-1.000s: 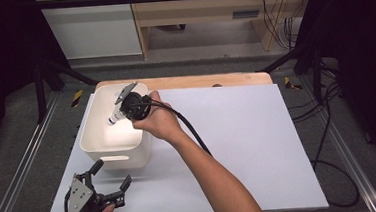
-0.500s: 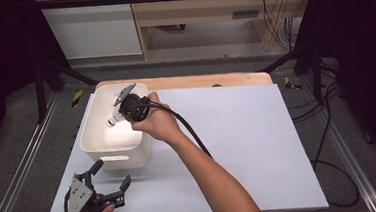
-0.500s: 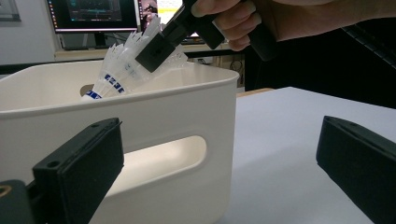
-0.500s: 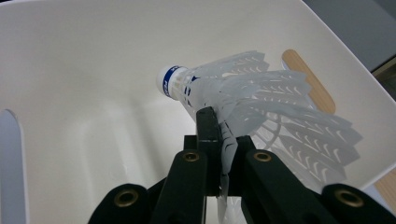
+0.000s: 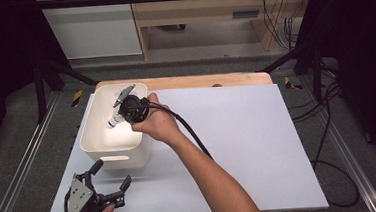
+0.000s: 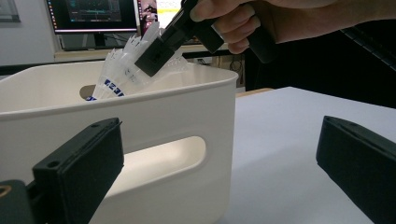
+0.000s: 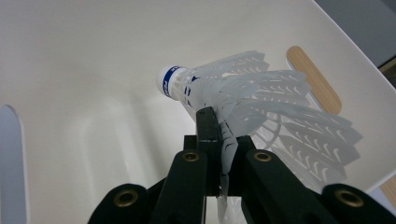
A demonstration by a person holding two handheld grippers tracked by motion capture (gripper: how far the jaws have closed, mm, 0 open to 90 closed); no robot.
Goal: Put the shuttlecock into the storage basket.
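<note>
A white shuttlecock (image 7: 243, 100) with a blue band round its cork hangs inside the white bin (image 5: 94, 142), cork pointing down. My right gripper (image 7: 217, 135) is shut on its plastic skirt, reaching over the bin's rim (image 5: 117, 111). In the left gripper view the shuttlecock (image 6: 119, 74) pokes above the bin wall (image 6: 140, 116) with the right gripper's jaw across it. My left gripper (image 5: 112, 177) rests open at the table's front left, just before the bin, nothing between its jaws.
The bin stands on a white mat (image 5: 258, 141) over a wooden tabletop (image 5: 199, 81). The right gripper's black cable (image 5: 193, 135) trails across the mat. Metal rails (image 5: 24, 162) run along both sides of the table. A monitor (image 6: 93, 18) stands beyond the bin.
</note>
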